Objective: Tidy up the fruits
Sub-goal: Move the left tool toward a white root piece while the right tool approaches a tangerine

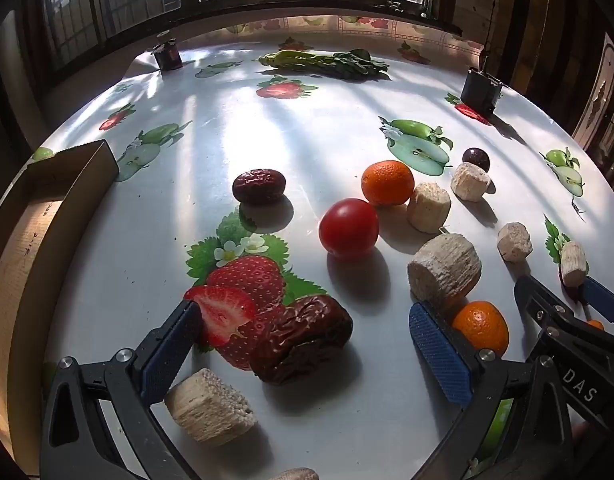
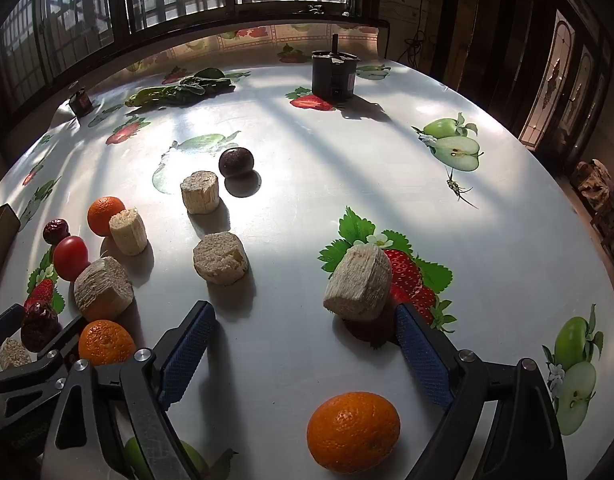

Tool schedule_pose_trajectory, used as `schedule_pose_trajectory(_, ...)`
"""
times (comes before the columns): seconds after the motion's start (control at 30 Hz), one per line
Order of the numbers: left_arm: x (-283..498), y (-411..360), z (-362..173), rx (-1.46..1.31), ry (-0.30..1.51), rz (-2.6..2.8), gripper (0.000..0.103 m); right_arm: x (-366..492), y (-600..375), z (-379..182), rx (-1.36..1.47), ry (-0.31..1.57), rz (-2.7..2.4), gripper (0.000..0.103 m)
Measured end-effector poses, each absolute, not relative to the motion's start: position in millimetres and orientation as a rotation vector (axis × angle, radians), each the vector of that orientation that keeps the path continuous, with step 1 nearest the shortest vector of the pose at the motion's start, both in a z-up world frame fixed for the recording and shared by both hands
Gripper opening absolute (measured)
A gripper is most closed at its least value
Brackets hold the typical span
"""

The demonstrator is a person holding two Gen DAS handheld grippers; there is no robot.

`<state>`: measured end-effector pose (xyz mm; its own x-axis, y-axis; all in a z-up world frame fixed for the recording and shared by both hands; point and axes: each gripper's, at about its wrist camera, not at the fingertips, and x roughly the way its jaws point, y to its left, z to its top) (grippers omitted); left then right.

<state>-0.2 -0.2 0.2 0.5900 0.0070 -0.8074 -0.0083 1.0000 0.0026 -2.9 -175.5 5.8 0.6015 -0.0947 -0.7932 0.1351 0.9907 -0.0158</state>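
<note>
In the left wrist view my left gripper (image 1: 305, 312) is open, low over the fruit-print tablecloth. A wrinkled red date (image 1: 307, 336) lies between its fingers, untouched. A beige cut chunk (image 1: 209, 406) sits by the left finger and a small orange (image 1: 481, 326) just outside the right finger. Beyond lie a red tomato (image 1: 349, 228), another orange (image 1: 387, 182) and a second date (image 1: 259, 186). My right gripper (image 2: 303, 312) is open too. An orange (image 2: 353, 432) rests between its fingers near their base, and a beige chunk (image 2: 357, 284) lies off its right fingertip.
A cardboard box (image 1: 47, 216) stands at the table's left edge. Several more beige chunks (image 2: 221, 258) and a dark round fruit (image 2: 235, 162) lie mid-table. Leafy greens (image 1: 327, 62), a dark jar (image 1: 169, 54) and a black device (image 2: 333, 74) stand at the back.
</note>
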Motion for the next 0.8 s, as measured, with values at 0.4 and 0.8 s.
schedule_pose_trajectory(0.4, -2.5, 2.7, 1.3, 0.036, 0.994, -0.053, 0.103, -2.7, -176.1, 6.0, 0.049, 0.916, -0.132, 0.093)
schedule_pose_trajectory(0.8, -6.0, 1.9, 1.4, 0.035, 0.982, -0.066, 0.103, -2.6, -176.2, 5.8, 0.049, 0.915, -0.131, 0.094)
